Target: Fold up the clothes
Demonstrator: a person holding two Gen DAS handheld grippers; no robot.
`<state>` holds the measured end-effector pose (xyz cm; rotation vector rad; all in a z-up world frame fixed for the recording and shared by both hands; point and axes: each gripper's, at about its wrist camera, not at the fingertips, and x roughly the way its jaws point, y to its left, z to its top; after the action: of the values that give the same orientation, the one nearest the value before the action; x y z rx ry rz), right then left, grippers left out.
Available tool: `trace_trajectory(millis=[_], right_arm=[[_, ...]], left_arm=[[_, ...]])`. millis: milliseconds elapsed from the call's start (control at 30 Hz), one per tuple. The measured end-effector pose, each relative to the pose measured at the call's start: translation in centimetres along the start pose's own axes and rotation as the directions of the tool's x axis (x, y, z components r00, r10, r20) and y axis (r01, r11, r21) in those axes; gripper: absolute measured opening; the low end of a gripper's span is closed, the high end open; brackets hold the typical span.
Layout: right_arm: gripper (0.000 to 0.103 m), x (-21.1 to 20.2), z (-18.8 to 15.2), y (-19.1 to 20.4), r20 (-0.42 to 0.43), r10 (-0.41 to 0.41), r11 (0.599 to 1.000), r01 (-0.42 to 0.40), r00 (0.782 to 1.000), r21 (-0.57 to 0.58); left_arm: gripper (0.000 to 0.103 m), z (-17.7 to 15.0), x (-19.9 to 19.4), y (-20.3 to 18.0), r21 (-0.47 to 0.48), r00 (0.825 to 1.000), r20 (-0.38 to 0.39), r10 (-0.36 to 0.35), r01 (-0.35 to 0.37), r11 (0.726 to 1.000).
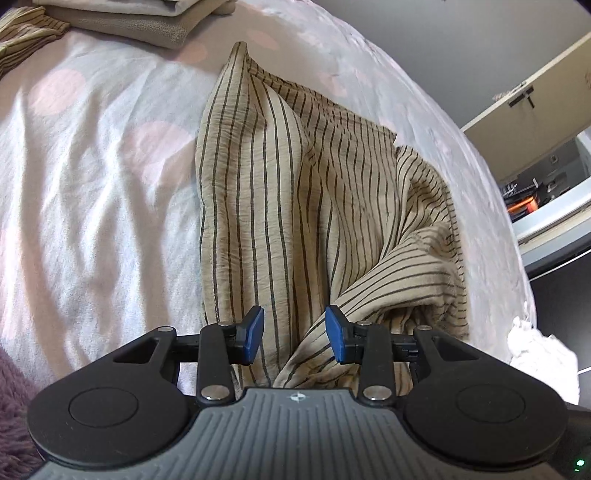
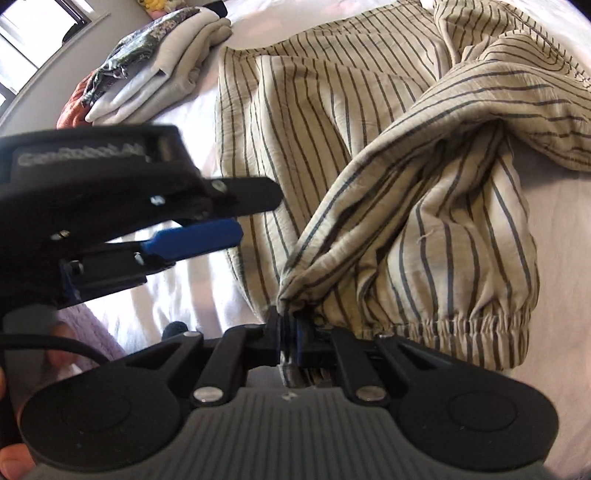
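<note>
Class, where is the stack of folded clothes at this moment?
In the right wrist view, the stack of folded clothes sits at the upper left on the bed sheet, left of the striped garment and near the window.

A beige shirt (image 2: pixel 369 155) with thin dark stripes lies crumpled on the bed, partly folded, running from 6 toward 12 o'clock. Its sleeve (image 2: pixel 461 266), with an elastic gathered cuff (image 2: pixel 465 328), drapes at 4 o'clock.

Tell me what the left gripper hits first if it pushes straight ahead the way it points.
Probably the striped garment: the open left gripper has the cloth right between and ahead of its fingers, though depth is unclear.
</note>
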<state>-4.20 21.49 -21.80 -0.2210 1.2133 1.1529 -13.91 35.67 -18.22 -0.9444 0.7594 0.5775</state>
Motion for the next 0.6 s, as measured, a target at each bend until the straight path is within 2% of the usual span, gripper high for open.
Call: trace_trajectory(millis=[133,233,433,500,600], right_arm=[[0.032,-1.6,-0.2,-0.2,0.029,0.016,1.0,-0.016,0.999,-0.014],[0.038,-3.5,-0.1,-1.9,0.07,-0.008,1.0,0.007,0.998,0.017],[0.039,-7.5,0.2,-5.7,0.151,-0.066,0.994,0.052,0.986,0.093],[0.039,-8.8,0.3,-7.0,0.177,-0.087,0.991,0.066,0.98,0.119],[0.039,-10.0,1.4,-10.1,0.205,-0.14,0.97,0.093,0.969,0.225]], left_arm=[[0.033,0.0,0.1,-0.1,0.01,1.0,0.005,0.012,-0.012,1.0],[0.033,0.0,-0.1,-0.3,0.023,1.0,0.008,0.014,-0.015,1.0],[0.033,0.9,-0.3,-1.1,0.052,1.0,-0.01,0.005,-0.005,0.999],[0.033,1.8,-0.4,-1.4,0.082,0.999,-0.001,0.032,-0.032,0.996],[0.033,3.9,-0.3,-1.0,0.091,0.997,0.007,0.073,-0.073,0.993]])
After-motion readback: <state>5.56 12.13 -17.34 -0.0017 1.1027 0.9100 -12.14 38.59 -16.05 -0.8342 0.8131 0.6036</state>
